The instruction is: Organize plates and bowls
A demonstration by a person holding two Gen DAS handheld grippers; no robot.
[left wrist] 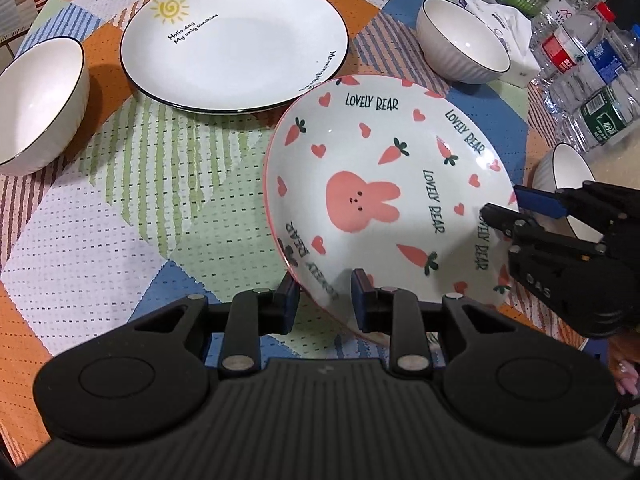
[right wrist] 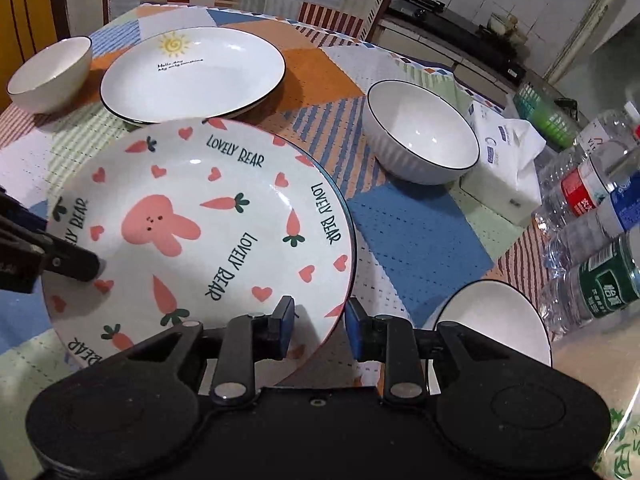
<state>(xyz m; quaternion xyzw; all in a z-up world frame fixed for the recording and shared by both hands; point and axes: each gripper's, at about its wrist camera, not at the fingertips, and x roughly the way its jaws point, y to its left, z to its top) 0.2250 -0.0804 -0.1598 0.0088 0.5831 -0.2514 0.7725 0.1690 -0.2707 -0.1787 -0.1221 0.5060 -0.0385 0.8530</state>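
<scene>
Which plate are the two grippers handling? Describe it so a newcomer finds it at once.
On the patchwork tablecloth, look nearer than the white sun-print plate. The tilted rabbit plate is there, left gripper on its rim. Only it has a pink rabbit, carrots, hearts and LOVELY BEAR lettering.

The bunny plate (left wrist: 380,200) lies tilted just ahead of the left gripper (left wrist: 325,300), its near rim between the jaws. Beyond it lies the sun plate (left wrist: 236,36), with a bowl (left wrist: 36,100) to the left and another bowl (left wrist: 464,40) to the right. Bottles (left wrist: 592,80) stand far right.
</scene>
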